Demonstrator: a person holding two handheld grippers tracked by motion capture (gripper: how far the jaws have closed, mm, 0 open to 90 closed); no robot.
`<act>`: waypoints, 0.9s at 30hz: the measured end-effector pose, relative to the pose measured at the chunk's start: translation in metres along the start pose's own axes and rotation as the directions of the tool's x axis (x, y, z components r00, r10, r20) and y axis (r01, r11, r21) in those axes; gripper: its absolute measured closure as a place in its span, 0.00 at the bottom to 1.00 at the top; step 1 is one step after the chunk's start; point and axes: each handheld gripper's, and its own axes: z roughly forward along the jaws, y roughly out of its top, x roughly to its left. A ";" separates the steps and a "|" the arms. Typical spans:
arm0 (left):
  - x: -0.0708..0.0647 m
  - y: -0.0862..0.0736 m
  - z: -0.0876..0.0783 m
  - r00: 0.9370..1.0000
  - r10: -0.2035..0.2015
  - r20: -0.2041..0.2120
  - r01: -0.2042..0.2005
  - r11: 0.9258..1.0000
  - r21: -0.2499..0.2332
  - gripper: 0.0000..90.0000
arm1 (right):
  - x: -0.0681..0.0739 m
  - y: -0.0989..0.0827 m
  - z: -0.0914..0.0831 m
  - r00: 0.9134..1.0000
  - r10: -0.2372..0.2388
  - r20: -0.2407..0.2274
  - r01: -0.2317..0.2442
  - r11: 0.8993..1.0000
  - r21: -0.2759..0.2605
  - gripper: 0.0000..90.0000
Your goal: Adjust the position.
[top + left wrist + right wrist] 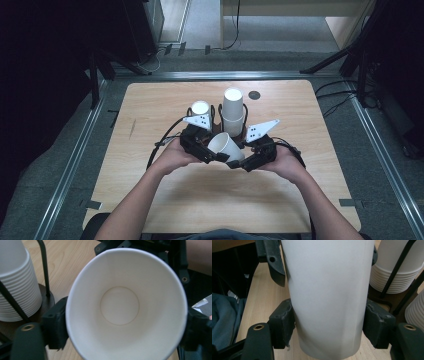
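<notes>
A white paper cup (225,144) lies tilted on its side above the table's middle, held between both grippers. My left gripper (215,151) has its pads (56,325) against opposite sides of the cup's rim, and the left gripper view looks straight into the open mouth of the cup (122,305). My right gripper (240,160) is shut on the cup's body (328,290) near its base, with a pad (283,325) pressing each side. Both grippers sit just in front of a black wire holder (217,120).
The holder carries a tall stack of cups (233,107) and a shorter stack (200,108); the stacks (17,290) (392,272) stand close beside the held cup. A dark round spot (254,95) marks the wooden table (150,115) behind. Stand legs (330,60) cross the floor beyond.
</notes>
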 end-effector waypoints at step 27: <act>0.002 0.005 -0.010 0.995 0.031 -0.097 -0.019 0.993 0.121 0.27 | 0.000 -0.008 -0.003 0.995 0.055 0.083 -0.062 0.994 0.091 0.25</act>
